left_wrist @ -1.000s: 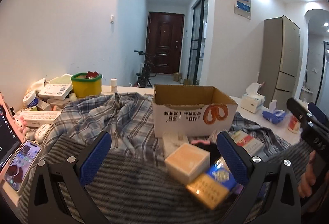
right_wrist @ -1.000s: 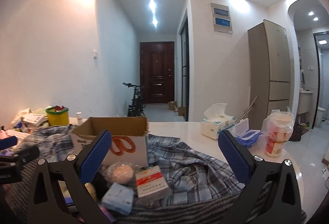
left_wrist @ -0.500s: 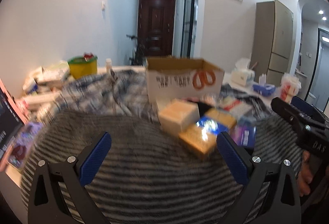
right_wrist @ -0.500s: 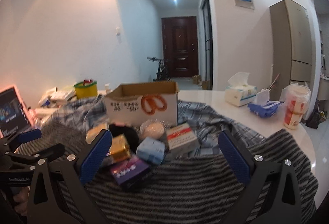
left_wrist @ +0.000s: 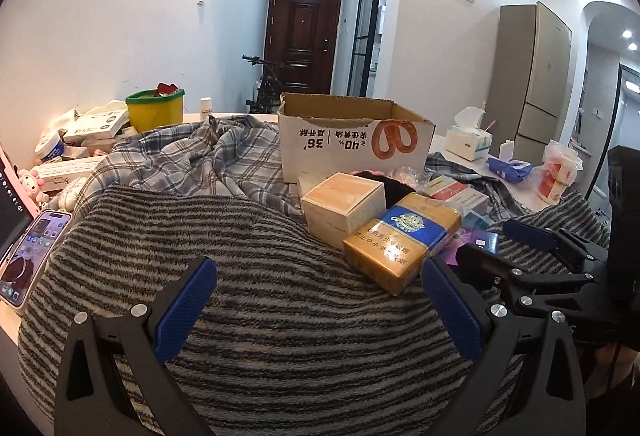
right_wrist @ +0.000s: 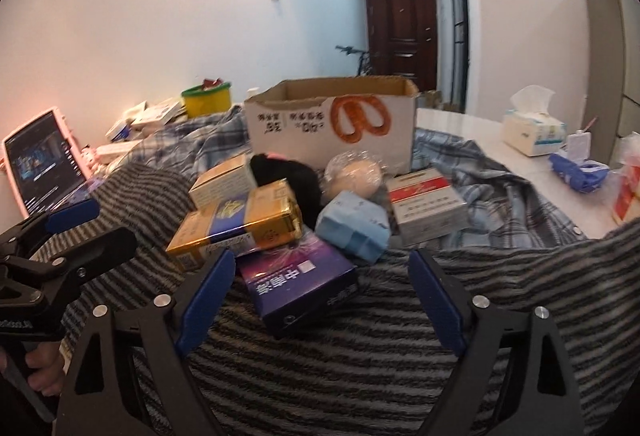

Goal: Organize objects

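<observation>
On the striped blanket (left_wrist: 280, 316) in front of us lies a small heap of packages, with the open cardboard box (left_wrist: 352, 139) standing just behind it on the plaid cloth (left_wrist: 192, 159). Our left gripper (left_wrist: 320, 308) hangs over bare blanket with its blue pads spread wide and nothing between them; the gold carton (left_wrist: 400, 240) lies just ahead of its right finger, leaning on the cream box (left_wrist: 344, 203). Our right gripper (right_wrist: 320, 292) is likewise released, its fingers standing to either side of the near end of the purple box (right_wrist: 300, 284), apart from it as far as we can tell. In the right wrist view the gold carton (right_wrist: 236, 224) rests partly on that purple box, and beside them sit the light blue pack (right_wrist: 352, 224), the red-and-white box (right_wrist: 428, 207), a wrapped round thing (right_wrist: 354, 175) and a black item (right_wrist: 284, 175), all touching or crowded close. Off to the left lie a phone (left_wrist: 28, 256) and a yellow tub (left_wrist: 154, 107) among other boxes; a tissue box (right_wrist: 532, 131) stands on the white table (right_wrist: 460, 123) to the right.
</observation>
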A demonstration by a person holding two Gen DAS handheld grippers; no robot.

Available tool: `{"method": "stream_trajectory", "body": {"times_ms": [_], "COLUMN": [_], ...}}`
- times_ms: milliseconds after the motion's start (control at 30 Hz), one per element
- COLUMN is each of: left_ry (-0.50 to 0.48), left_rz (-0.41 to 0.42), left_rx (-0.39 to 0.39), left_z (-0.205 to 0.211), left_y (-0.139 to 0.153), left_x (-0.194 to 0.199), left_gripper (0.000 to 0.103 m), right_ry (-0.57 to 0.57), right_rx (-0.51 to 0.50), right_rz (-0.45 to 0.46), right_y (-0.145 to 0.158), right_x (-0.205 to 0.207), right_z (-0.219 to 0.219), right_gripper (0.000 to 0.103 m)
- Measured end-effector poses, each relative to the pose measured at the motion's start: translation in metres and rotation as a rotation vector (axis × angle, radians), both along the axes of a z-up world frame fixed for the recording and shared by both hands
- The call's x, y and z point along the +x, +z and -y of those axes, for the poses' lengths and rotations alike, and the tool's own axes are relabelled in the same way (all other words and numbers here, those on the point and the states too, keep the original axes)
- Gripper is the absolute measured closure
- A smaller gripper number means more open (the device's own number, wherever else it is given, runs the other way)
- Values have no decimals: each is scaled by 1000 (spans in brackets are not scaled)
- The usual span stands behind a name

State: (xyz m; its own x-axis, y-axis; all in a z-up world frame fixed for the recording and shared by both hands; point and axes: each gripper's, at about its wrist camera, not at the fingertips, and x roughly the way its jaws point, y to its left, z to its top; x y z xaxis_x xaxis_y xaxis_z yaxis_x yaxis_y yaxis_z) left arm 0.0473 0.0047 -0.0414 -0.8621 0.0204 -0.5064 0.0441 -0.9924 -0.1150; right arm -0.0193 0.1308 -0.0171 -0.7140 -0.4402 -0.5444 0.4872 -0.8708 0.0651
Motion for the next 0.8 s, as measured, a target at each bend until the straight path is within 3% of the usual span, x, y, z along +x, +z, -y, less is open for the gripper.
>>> {"method": "stream_trajectory", "body": {"times_ms": [33, 100, 200, 267, 367, 467, 533, 567, 633, 667, 700, 800], "left_ry": [4, 5, -1, -4, -6, -14, -14, -14, -14, -13, -13, -15], "left_rz": [1, 3, -1, -4, -11, -16, -18, -19, -20, -19, -18, -3], "left_rx": [0, 4, 18, 15, 3, -9, -15, -16, -13, -13, -13, -26], "left_z": [0, 0, 0, -1, -3, -5, -5, -6, -6, -7, -7, -9], "left_y": [0, 0, 1, 2, 3, 4, 4, 5, 5, 5, 5, 6], "left_x": [-2, -4, -7, -6, -4, -2, -1, 0, 0, -1, -2, -8], "left_gripper": [0, 0, 0, 0, 0, 0, 0, 0, 0, 0, 0, 0], "right_ry": [14, 60, 71, 37, -39, -36, 15, 26, 60, 73, 78, 91], "right_rx": [5, 4, 5, -2, -52, -60, -33, -22, 10, 18, 19, 45], "right_rz": [14, 52, 62, 33, 29, 29, 40, 33, 18, 10, -6, -24], "right_y": [-1, -5, -6, -3, 4, 7, 4, 3, 3, 3, 4, 6], "right_x": [-1, -4, -3, 2, 3, 5, 6, 8, 11, 12, 14, 16], "right_z": [2, 6, 7, 3, -12, -19, -16, -13, -6, -3, -2, 5], "right_gripper": [23, 44, 47, 82, 95, 95, 93, 87, 62, 28, 16, 17]}}
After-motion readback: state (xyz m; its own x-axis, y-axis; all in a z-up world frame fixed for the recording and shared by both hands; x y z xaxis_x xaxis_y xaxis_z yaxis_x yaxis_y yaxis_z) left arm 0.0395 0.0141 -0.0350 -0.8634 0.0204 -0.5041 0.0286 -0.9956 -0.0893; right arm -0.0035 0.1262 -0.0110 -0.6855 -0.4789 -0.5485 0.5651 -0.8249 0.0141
